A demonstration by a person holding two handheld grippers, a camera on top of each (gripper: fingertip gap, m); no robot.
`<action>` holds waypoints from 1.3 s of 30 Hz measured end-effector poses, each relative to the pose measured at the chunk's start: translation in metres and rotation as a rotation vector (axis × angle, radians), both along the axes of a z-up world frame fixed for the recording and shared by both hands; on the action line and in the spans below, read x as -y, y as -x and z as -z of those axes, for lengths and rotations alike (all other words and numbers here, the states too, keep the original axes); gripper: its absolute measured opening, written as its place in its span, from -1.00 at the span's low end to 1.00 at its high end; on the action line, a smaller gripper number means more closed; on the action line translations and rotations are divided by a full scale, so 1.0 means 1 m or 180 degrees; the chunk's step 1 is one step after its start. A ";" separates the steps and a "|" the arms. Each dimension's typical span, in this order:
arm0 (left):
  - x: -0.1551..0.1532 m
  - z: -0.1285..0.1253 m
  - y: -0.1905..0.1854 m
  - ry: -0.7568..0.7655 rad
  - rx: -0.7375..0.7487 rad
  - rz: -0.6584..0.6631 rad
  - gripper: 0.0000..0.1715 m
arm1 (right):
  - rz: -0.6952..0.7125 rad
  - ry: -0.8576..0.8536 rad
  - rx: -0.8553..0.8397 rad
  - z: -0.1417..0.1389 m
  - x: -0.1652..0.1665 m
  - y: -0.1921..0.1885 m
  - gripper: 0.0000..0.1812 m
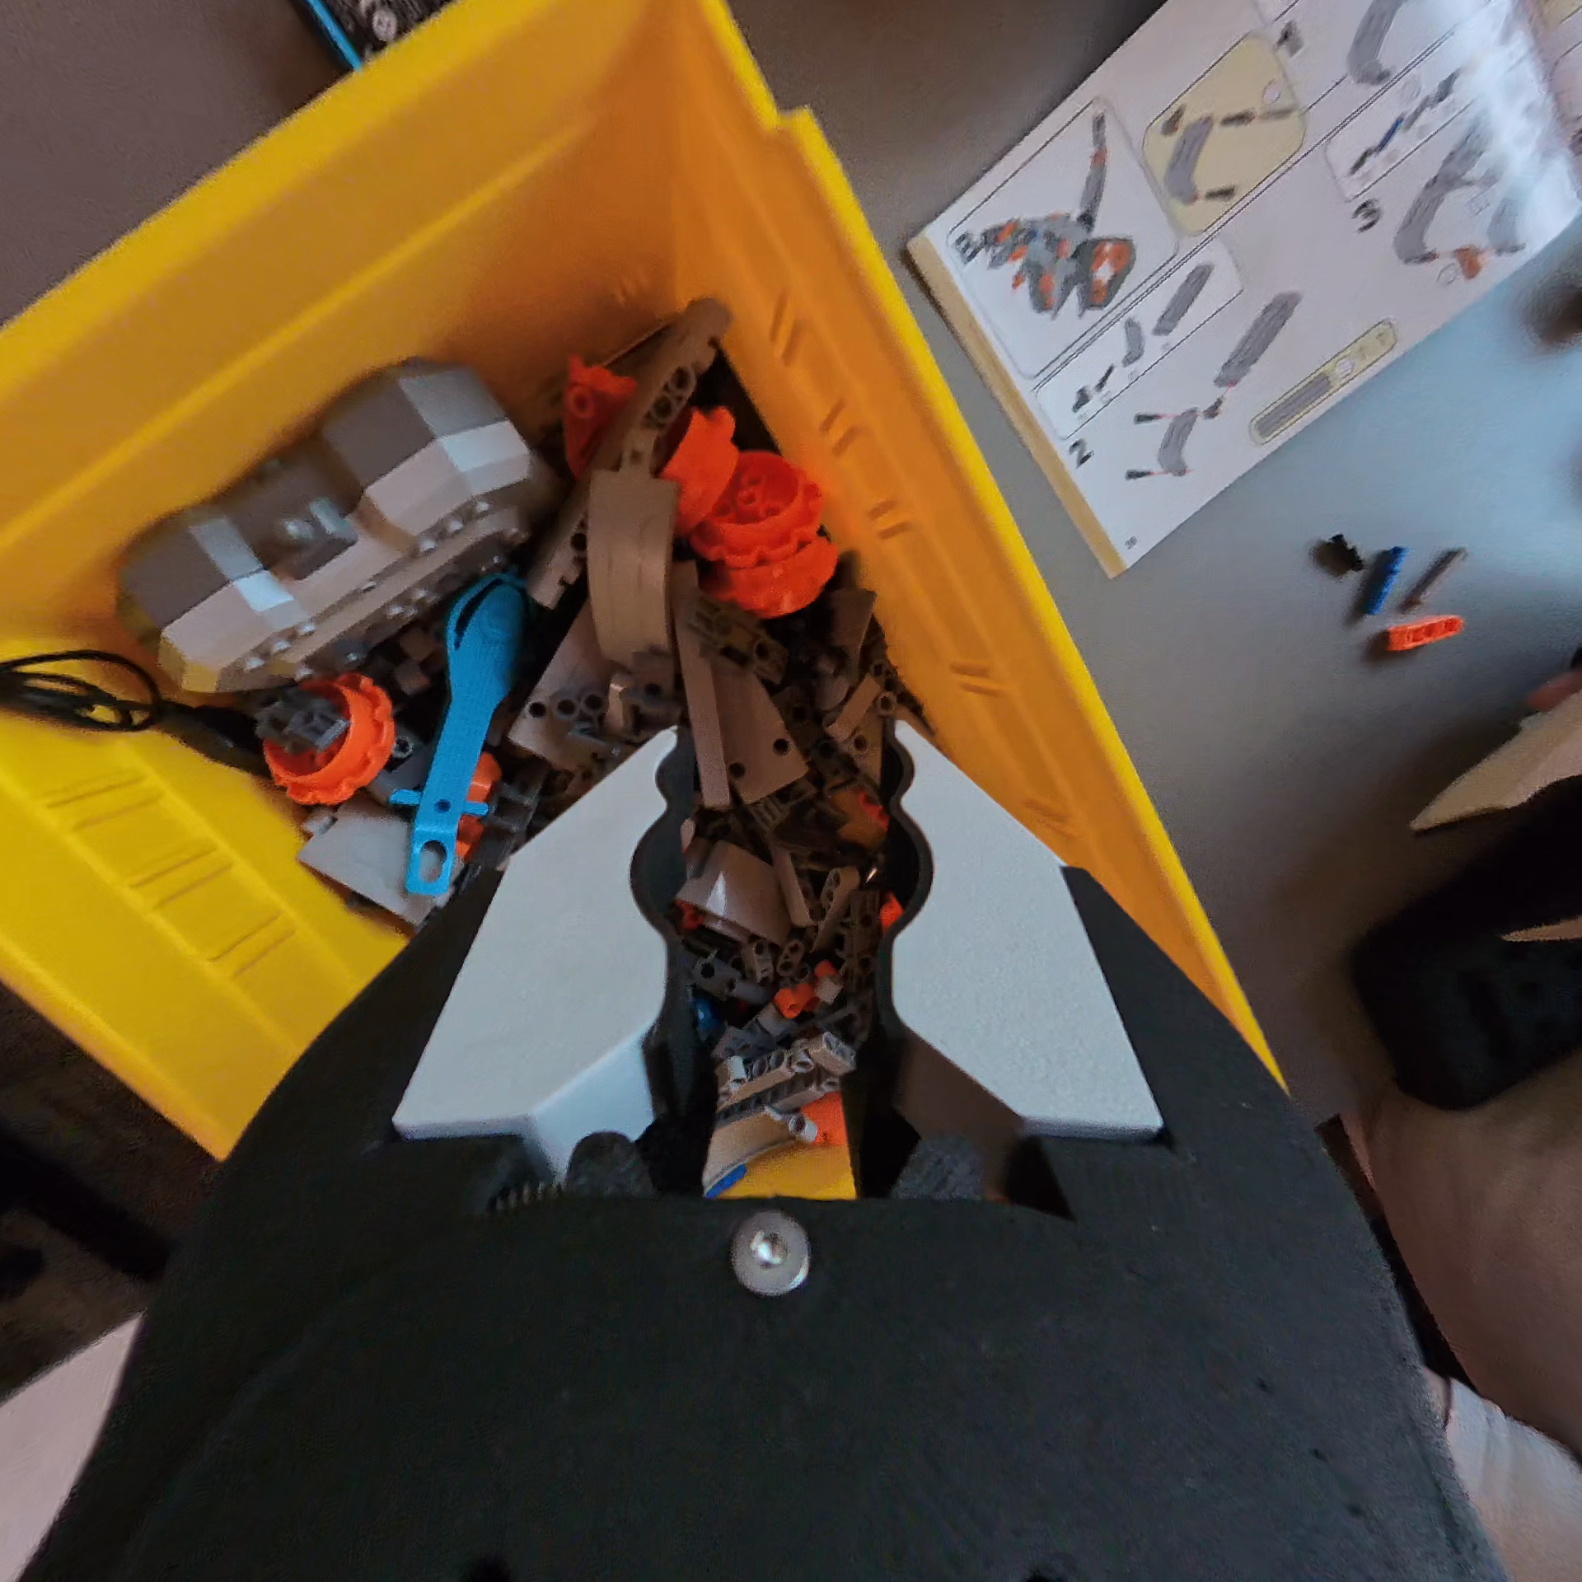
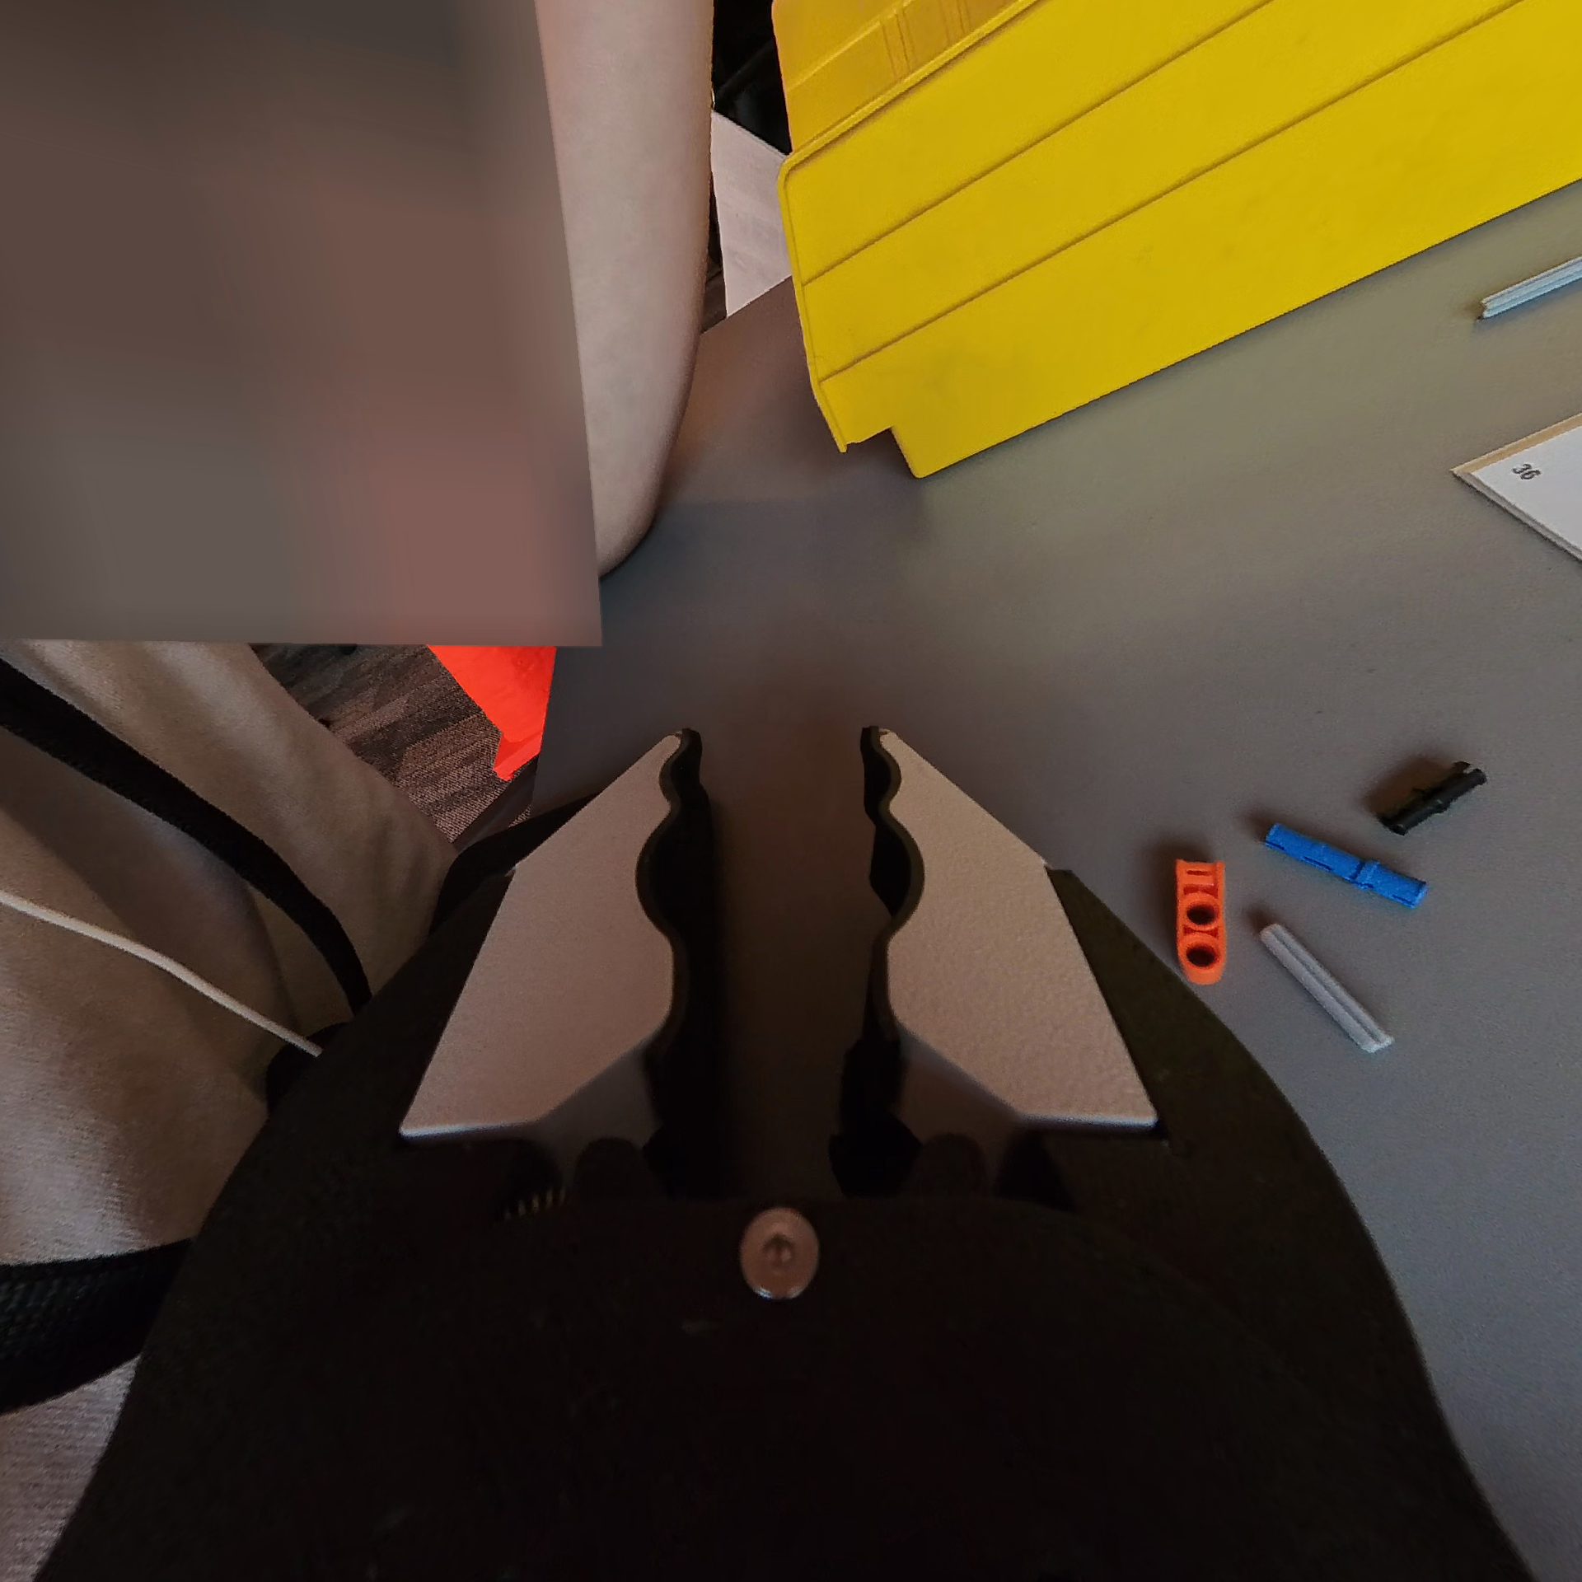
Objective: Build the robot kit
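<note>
The left gripper point(image 1: 783, 753) hung over the open yellow plastic bin point(image 1: 359, 282), its jaws parted with nothing between them, the tips just above a heap of small grey and tan construction-toy parts point(image 1: 770, 822). Ahead of the tips lay orange toothed wheels point(image 1: 753, 522) and a curved tan beam point(image 1: 629, 548); to their left lay a light-blue plastic separator tool point(image 1: 466, 710), and beyond it a large grey-and-white blocky module point(image 1: 342, 514). Judging by the pose, it was aimed down into the heap to reach the loose pieces. To its right, outside the bin, an open instruction booklet point(image 1: 1198, 282) lay flat on the grey tabletop point(image 1: 1198, 685).

The right gripper point(image 2: 779, 745) sat low over bare tabletop, jaws apart and empty. Just to its right four small pieces lay in a loose group, apparently set aside within easy reach: an orange short holed beam point(image 2: 1200, 920), a blue pin point(image 2: 1344, 863), a black pin point(image 2: 1431, 796) and a light-grey axle point(image 2: 1323, 984). Ahead and to the right stood the bin's outer wall, well apart.
</note>
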State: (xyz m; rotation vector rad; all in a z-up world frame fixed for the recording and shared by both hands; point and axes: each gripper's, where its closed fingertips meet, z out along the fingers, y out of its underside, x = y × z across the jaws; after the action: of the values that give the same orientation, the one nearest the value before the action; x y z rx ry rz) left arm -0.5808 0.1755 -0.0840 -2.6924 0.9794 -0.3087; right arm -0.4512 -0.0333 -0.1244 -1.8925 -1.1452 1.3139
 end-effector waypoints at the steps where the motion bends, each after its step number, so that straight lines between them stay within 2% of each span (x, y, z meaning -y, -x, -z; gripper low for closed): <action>1: 0.000 0.002 0.005 0.0011 -0.0097 -0.0033 -0.52 | 0.0000 -0.0001 -0.0003 0.000 0.000 0.000 -0.58; 6: -0.004 0.015 0.057 0.0160 -0.0485 -0.0734 -0.60 | -0.0001 0.0003 -0.0008 0.000 0.000 0.000 -0.58; 11: 0.017 0.052 0.102 0.0814 -0.0970 -0.1148 -0.45 | -0.0001 0.0013 -0.0001 0.000 0.000 0.000 -0.58; 15: 0.015 0.068 0.105 0.0955 -0.1102 -0.1085 -0.42 | -0.0002 0.0019 0.0000 0.000 0.000 0.000 -0.58; 22: 0.008 0.070 0.107 0.0919 -0.1004 -0.1172 -0.52 | -0.0001 0.0026 -0.0011 0.000 0.000 0.000 -0.58; 27: 0.016 0.075 0.108 0.1051 -0.1155 -0.1153 -0.48 | -0.0002 0.0039 -0.0003 0.000 0.000 0.000 -0.58; 33: 0.022 0.073 0.109 0.1094 -0.1266 -0.1102 -0.61 | -0.0008 0.0028 0.0004 0.000 0.000 0.000 -0.58; 36: 0.020 0.069 0.107 0.1054 -0.1160 -0.1136 -0.67 | -0.0009 0.0028 0.0002 0.000 0.000 0.000 -0.58; 38: 0.017 0.062 0.109 0.0931 -0.1115 -0.1173 -0.83 | -0.0009 0.0030 0.0002 0.000 0.000 0.000 -0.58; 39: 0.015 0.057 0.111 0.0859 -0.1081 -0.1202 -0.83 | -0.0010 0.0028 0.0001 0.000 0.000 0.000 -0.58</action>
State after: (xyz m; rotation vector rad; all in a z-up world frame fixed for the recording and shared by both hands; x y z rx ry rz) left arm -0.6914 0.1606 -0.1409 -3.1706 0.5088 0.1046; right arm -0.4511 -0.0333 -0.1244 -1.8979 -1.1449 1.3223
